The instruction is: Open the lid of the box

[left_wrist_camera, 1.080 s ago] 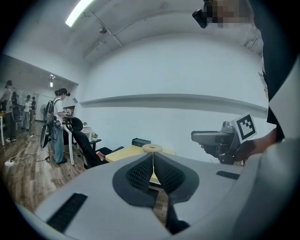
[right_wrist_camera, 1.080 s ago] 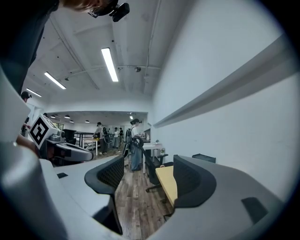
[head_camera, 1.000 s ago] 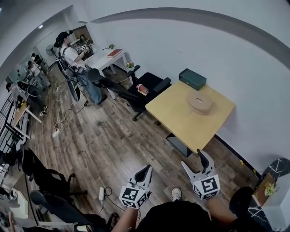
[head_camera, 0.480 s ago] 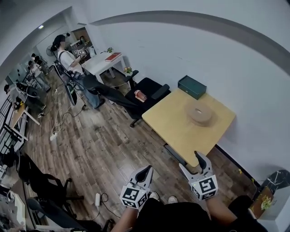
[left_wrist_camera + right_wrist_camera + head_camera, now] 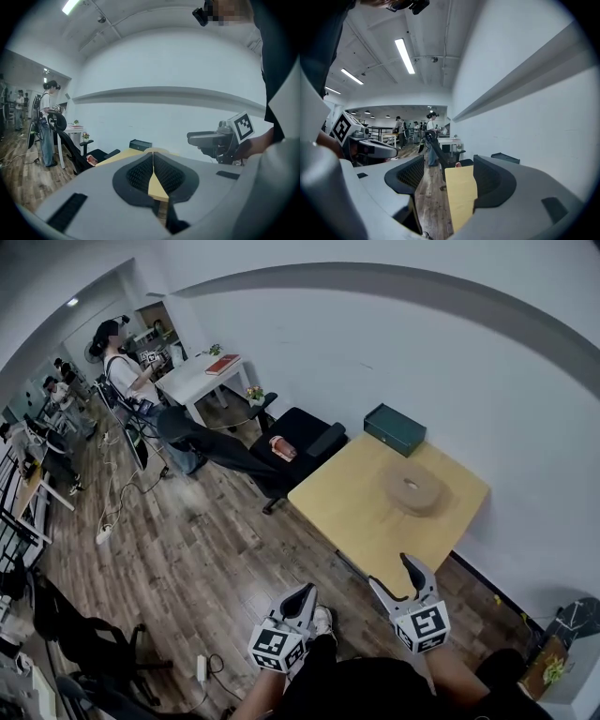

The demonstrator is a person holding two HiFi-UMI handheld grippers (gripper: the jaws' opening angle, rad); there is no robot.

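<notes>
Green box (image 5: 395, 428) on wooden table (image 5: 366, 512)

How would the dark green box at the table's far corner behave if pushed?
The dark green box looks rigid and flat-sided, so it would probably slide, not roll. Low and wide, it seems unlikely to tip.

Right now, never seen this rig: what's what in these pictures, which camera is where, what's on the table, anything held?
No robot: a person holds tongs in each hand. The top-down picture comes from a camera on their head; the other two from cameras riding on each pair. The left tongs are shut, the right tongs open; neither holds anything. Ahead is a table with a green box, lid down, at its far corner, and a round tan disc.
</notes>
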